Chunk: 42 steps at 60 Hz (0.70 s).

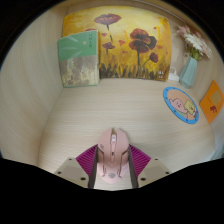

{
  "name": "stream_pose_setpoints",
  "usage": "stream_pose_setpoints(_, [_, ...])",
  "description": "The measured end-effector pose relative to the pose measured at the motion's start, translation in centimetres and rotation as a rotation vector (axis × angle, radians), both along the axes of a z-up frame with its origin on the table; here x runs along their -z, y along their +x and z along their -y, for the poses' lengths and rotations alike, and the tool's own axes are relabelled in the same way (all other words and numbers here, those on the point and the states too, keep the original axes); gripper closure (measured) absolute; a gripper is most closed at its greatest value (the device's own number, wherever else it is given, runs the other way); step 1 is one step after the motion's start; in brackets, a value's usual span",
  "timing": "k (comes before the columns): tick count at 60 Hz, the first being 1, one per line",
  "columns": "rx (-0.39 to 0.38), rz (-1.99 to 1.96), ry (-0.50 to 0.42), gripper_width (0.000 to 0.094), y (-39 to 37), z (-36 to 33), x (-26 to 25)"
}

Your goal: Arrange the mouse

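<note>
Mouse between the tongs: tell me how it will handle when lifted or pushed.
The mouse looks like a hard, rounded shell, so it is probably stiff and light. Its smooth, curved sides could slip between the tongs, whose pads flank it closely; whether they press on it is unclear. On the pale table it would likely slide rather than roll or tip, since it sits low and flat.

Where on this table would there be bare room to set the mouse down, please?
The mouse sits between the gripper fingers. Ahead of it, the pale table is bare up to the pictures leaning at the back. It is crowded to the right, by the round blue coaster and orange card.
</note>
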<state>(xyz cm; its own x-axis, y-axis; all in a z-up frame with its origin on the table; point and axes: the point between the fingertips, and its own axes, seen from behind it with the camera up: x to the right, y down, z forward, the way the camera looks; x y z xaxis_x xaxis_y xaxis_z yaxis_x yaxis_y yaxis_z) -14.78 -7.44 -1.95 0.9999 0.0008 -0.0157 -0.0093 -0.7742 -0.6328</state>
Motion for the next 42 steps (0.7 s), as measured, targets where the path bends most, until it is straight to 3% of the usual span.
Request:
stream_pose_setpoints(5, [0.012,-0.013,-0.018,0.0518,0.1,0.1,0.1])
stream_pose_setpoints(10, [-0.028,-0.008,-0.039,0.0579,-0.2,0.0,0.0])
stream_pose_setpoints(15, [-0.132,-0.015,-0.042,0.0578,-0.7,-0.4,-0.9])
stream_pose_setpoints(20, [-0.197,-0.024,0.063,0.0578,0.6,-3.0,-6.7])
stream_pose_setpoints(32, [-0.153,0.019,0.354,0.0578,11.4,-12.4,-23.9])
stream_pose_setpoints(42, [-0.099,0.102,0.415,0.0581,22.1,-17.5,-29.0])
